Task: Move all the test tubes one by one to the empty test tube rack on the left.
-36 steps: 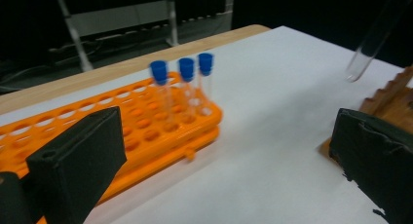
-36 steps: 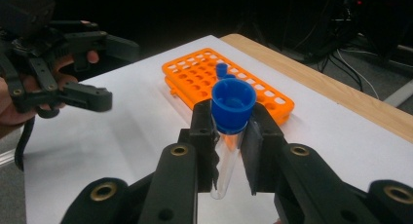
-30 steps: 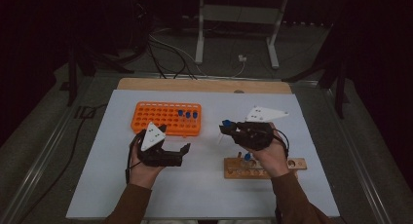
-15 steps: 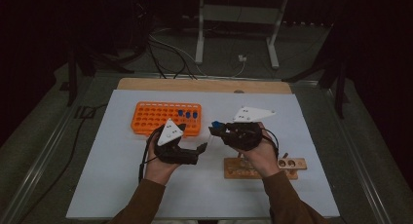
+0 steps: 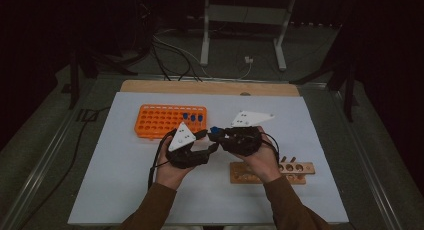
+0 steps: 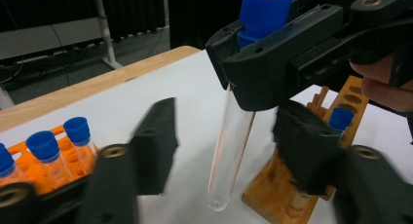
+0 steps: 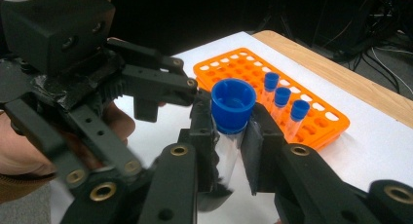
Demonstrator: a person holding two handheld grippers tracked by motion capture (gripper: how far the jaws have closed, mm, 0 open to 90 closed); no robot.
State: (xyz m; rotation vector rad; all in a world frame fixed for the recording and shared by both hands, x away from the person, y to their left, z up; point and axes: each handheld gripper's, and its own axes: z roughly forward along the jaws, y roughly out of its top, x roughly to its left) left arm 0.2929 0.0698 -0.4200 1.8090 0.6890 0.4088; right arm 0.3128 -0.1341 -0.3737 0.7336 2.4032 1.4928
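Left gripper view: tube handover mid-air, between orange rack and wooden rack.
Left gripper jaws have just been closing, half-open, straddling the clear test tube body, pads not touching yet; tube's long axis near upright, blue cap up. Right gripper is clamped just under the cap, right of the orange rack; wooden rack nearer the person.

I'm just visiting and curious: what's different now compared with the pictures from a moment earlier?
The left gripper moved right, up to the right gripper, and its jaws have just been closing around the lower part of the test tube, though they don't visibly press it yet. The right gripper stays clamped on the tube below its blue cap. The orange rack and wooden rack stayed put.
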